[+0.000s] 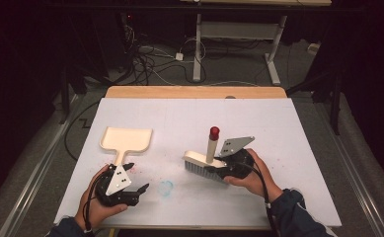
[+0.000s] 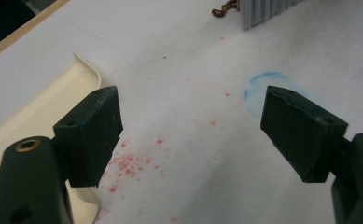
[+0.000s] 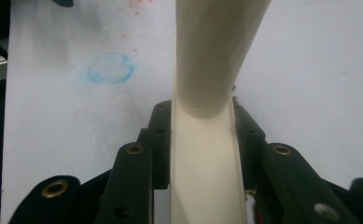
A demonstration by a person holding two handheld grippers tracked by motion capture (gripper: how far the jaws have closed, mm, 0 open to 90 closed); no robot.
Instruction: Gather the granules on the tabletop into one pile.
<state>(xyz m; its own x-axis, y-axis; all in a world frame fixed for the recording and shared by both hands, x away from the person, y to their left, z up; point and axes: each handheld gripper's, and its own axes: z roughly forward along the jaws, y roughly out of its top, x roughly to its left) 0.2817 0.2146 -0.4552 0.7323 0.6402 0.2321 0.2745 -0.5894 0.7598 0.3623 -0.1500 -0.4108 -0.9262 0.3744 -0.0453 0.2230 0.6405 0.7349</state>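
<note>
Nearest me, my left gripper (image 1: 136,190) sits with jaws spread wide and nothing between them, over a scatter of red crumbs (image 2: 125,163). One blue ring mark (image 1: 166,187) lies just beside it. My right gripper (image 1: 218,169) is clamped on the one hand brush (image 1: 204,160), bristles on the white board (image 1: 278,148). Farther left lies one cream dustpan (image 1: 127,140).

Two hand-held black grippers, dark blue sleeves

The left gripper (image 1: 139,189) and the right gripper (image 1: 212,169) are matte black, each topped by a grey three-cornered plate with small dark holes and trailing a black cable. Their blocky jaw arms carry brass-ringed screw holes. Dark blue sleeves (image 1: 292,212) cover both forearms.
</note>
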